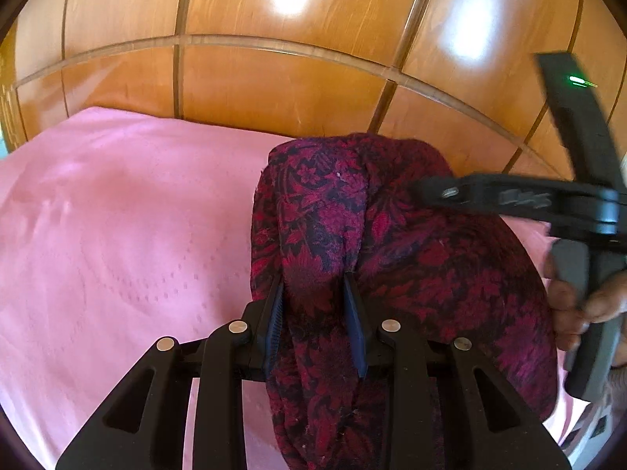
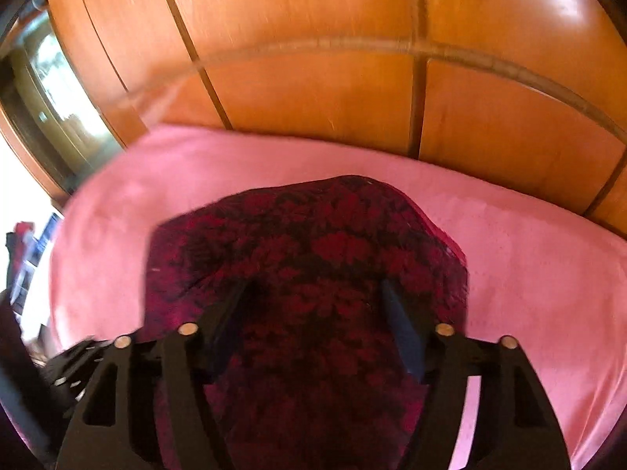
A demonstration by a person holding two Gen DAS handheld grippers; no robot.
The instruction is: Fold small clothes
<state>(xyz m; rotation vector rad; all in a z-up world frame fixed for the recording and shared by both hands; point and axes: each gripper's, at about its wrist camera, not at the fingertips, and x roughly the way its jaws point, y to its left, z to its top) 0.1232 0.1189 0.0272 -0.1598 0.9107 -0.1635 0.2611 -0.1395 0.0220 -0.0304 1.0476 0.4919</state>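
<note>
My left gripper (image 1: 315, 286) pinches a bunched fold of the dark red patterned garment (image 1: 392, 258) between narrowed jaws. My right gripper (image 2: 317, 293) stands wide open over the same cloth, gripping nothing. The garment lies heaped on the pink bedsheet (image 1: 117, 235), before wooden panelling (image 1: 274, 86).

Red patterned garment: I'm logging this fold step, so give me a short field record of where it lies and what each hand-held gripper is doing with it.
garment: red patterned garment, bunched up, not flat
surface: pink bedcover
backdrop: wooden panelled wall
left hand-held gripper: shut on a fold of the garment
right hand-held gripper: jaws wide apart over the garment, no pinch visible; view blurred
person: a hand on the right hand-held gripper's handle
</note>
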